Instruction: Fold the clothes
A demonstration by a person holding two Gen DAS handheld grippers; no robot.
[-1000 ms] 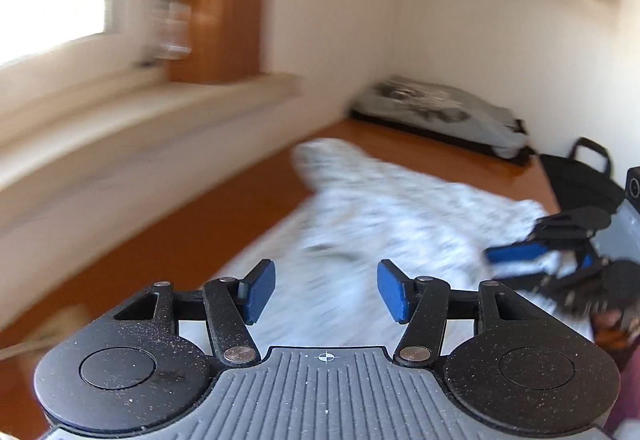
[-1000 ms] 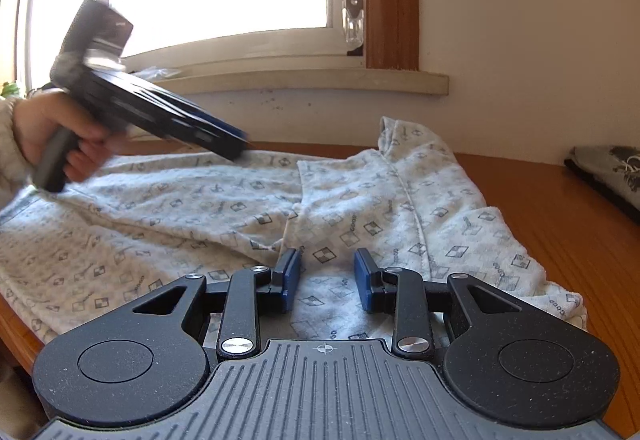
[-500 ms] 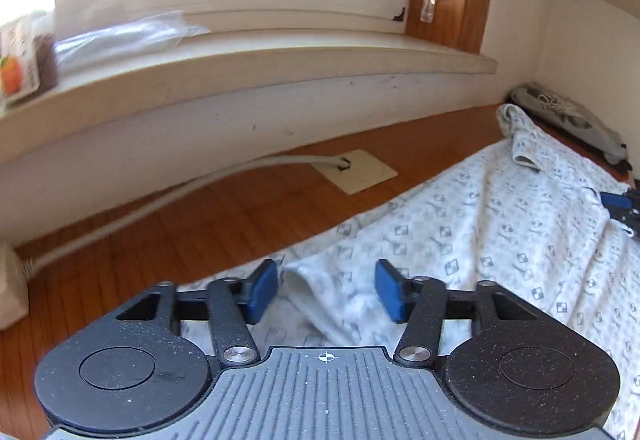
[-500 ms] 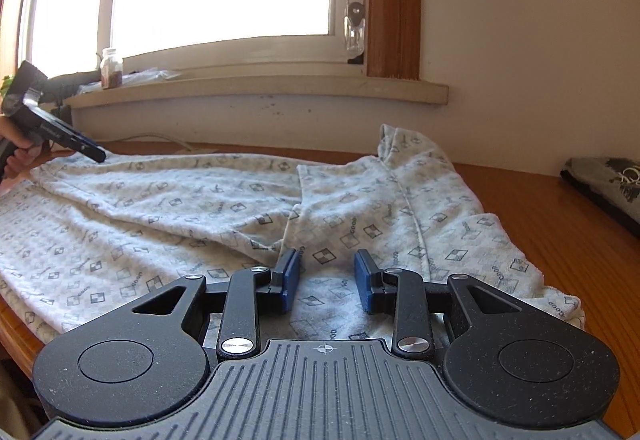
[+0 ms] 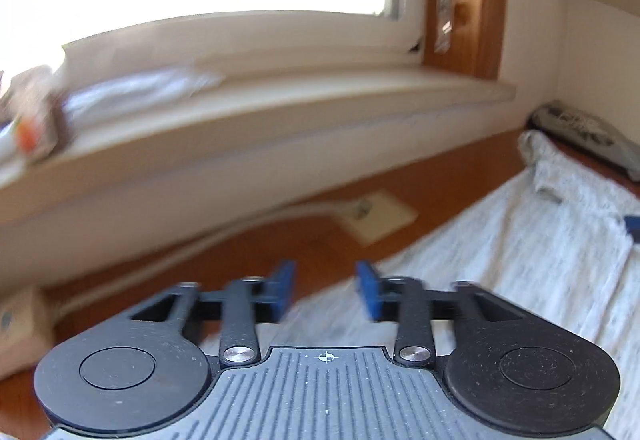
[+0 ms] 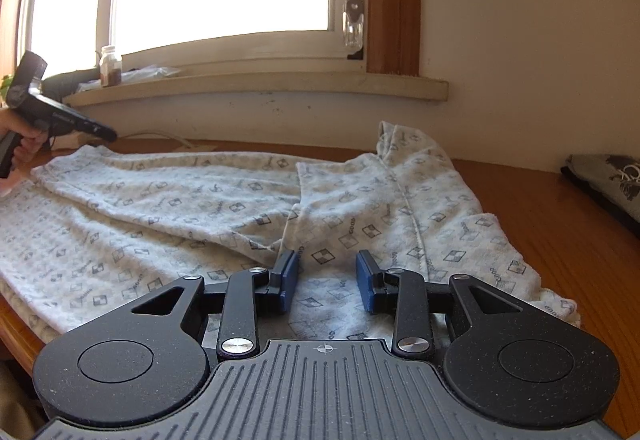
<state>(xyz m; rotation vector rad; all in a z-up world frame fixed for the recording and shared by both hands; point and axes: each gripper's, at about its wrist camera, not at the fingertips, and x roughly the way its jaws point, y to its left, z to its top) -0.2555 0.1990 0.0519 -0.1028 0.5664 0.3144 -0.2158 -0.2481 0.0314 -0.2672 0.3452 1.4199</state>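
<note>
A pale patterned garment (image 6: pixel 200 208) lies spread over the wooden table (image 6: pixel 540 208), one layer lapped over the middle and a bunched end near the wall. My right gripper (image 6: pixel 326 282) hovers open just above its near edge, nothing between the blue pads. In the left wrist view, which is blurred, the same garment (image 5: pixel 520 252) stretches away to the right. My left gripper (image 5: pixel 326 290) is open over its far-left end, by the bare table (image 5: pixel 240 264). From the right wrist view that left gripper (image 6: pixel 108 136) is at the far left, held by a hand (image 6: pixel 24 144).
A window sill (image 6: pixel 260 86) with a small jar (image 6: pixel 111 66) runs along the wall behind the table. A cable and a beige floor plate (image 5: pixel 376 218) lie on the wood near the wall. A folded grey printed cloth (image 6: pixel 608 180) rests at the far right.
The left gripper swung from the garment's middle out to its far-left end and has lifted slightly, its view now blurred. Its jaws have narrowed a little. The right gripper has stayed put.
</note>
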